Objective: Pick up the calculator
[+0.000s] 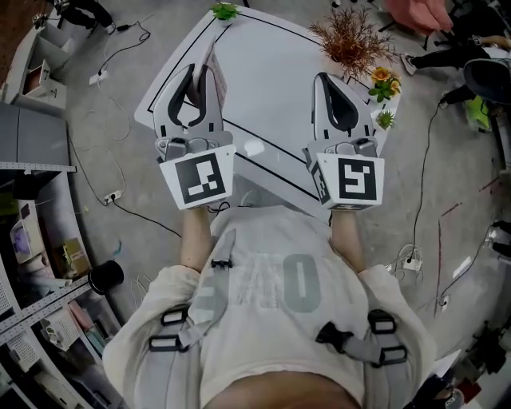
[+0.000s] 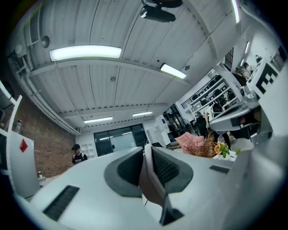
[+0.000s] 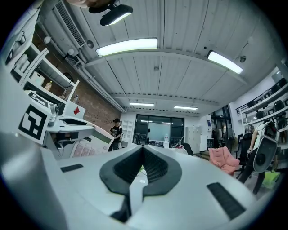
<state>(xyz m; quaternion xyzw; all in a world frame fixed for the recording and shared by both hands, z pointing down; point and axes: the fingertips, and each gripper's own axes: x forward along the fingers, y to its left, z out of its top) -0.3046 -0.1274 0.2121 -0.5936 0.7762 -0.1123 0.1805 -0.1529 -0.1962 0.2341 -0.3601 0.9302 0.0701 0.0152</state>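
The calculator [image 1: 212, 54] is a thin pinkish slab held on edge between the fingers of my left gripper [image 1: 205, 70], which is shut on it above the white table [image 1: 271, 72]. In the left gripper view its edge [image 2: 152, 182] fills the gap between the dark pads. The right gripper view shows its keys and display [image 3: 83, 148] at the left. My right gripper [image 1: 323, 77] hangs level beside the left one, over the table's right part. Its jaws [image 3: 143, 149] are shut with nothing between them.
A dried reddish bush [image 1: 350, 36] and small orange flowers [image 1: 382, 80] stand at the table's far right edge, a green sprig [image 1: 225, 11] at its far corner. Cables and a power strip [image 1: 112, 196] lie on the floor. A person in black [image 3: 116, 132] stands far off.
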